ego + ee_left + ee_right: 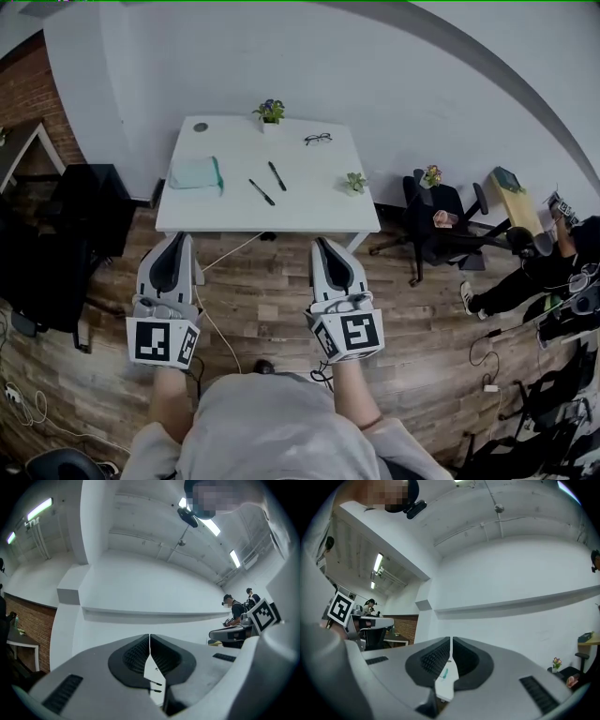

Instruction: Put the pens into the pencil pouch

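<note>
A white table (234,211) stands ahead of me against the wall. On it lie a teal pencil pouch (195,174) at the left and two black pens (262,192) (277,175) side by side near the middle. My left gripper (176,240) and right gripper (324,246) are held level above the floor, short of the table's front edge, both shut and empty. In the left gripper view the jaws (150,637) meet, and the pens (156,683) show tiny in the slit below. Below the right gripper's closed jaws (451,641), the pouch (445,673) shows on the table.
Glasses (318,139), a potted plant (270,112) and a small plant (355,183) also sit on the table. A black chair (439,220) and a seated person (548,267) are at the right, black furniture (89,206) at the left. Cables (217,328) cross the wooden floor.
</note>
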Demonstrator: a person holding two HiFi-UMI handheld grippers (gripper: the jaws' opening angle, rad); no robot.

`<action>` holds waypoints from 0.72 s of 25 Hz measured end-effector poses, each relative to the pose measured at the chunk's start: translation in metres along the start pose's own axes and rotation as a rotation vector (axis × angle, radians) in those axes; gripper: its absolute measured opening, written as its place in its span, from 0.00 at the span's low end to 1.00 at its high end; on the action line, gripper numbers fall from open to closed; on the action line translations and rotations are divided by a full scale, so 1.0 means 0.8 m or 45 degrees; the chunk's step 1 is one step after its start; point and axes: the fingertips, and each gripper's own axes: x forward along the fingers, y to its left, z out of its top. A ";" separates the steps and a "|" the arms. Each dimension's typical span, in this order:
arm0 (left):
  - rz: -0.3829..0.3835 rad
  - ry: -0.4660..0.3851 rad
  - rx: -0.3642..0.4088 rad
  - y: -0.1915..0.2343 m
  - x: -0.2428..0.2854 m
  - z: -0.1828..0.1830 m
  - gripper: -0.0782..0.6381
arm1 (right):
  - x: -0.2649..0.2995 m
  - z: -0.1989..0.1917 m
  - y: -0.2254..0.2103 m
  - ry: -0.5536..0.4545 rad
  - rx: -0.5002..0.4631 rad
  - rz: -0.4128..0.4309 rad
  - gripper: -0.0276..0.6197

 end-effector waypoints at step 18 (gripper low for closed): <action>-0.027 0.056 -0.009 0.026 0.131 -0.060 0.15 | 0.109 -0.048 -0.070 0.039 0.033 -0.006 0.10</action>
